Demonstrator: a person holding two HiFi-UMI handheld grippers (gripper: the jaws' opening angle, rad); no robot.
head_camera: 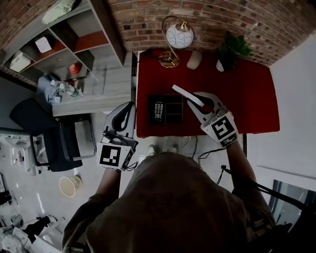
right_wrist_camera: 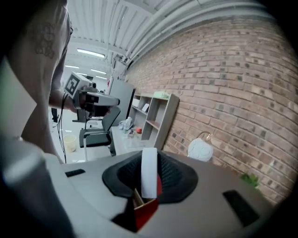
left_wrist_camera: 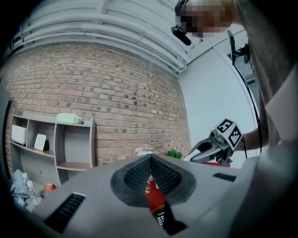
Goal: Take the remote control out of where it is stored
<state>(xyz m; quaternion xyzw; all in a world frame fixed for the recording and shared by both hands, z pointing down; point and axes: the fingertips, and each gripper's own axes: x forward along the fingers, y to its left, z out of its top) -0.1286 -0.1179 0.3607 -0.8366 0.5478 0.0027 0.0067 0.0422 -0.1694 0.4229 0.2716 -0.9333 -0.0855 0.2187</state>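
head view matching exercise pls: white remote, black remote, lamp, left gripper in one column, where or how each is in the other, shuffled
Things: 1 white remote; 2 black remote; 3 lamp; 4 left gripper.
Places or states: a in the black box's left compartment; b shut, holding nothing; c clamped in the right gripper; d on the red table by the brick wall.
Pairs: 1-c, 2-a, 3-d, 4-b.

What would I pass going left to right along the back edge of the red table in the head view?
Gold arched lamp with a white globe shade → white oval pebble-like object → small green leafy plant in a white pot.
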